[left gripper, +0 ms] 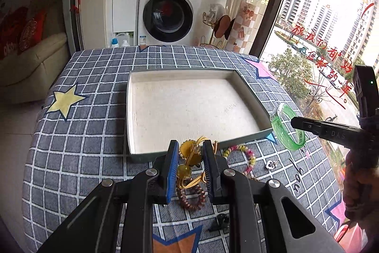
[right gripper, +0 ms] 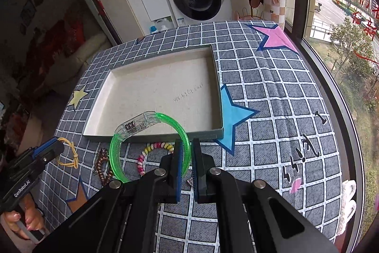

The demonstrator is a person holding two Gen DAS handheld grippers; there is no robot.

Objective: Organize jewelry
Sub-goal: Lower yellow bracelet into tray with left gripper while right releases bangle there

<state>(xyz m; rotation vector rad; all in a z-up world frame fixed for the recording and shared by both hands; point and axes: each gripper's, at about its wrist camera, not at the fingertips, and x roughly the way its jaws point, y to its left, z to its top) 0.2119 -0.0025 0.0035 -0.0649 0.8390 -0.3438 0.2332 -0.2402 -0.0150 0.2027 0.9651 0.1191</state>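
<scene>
Left tool point(left gripper: 189, 158) pinches yellow beaded cord point(left gripper: 189, 153); right tool point(right gripper: 187, 158) clamps green bangle point(right gripper: 118, 153).
Both hang above checked cloth point(left gripper: 83, 158), near the shallow cardboard tray point(left gripper: 129, 110).

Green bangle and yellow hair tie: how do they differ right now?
The green bangle is a rigid translucent ring with a clear block; the yellow hair tie is thin cord loops with amber beads. The right hand-held gripper pinches the bangle; the left hand-held gripper clamps the tie. Both hang clear of the cloth.

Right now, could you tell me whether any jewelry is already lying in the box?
No, the box shows only its bare pale floor, and the green bracelet is held above its near rim.
</scene>
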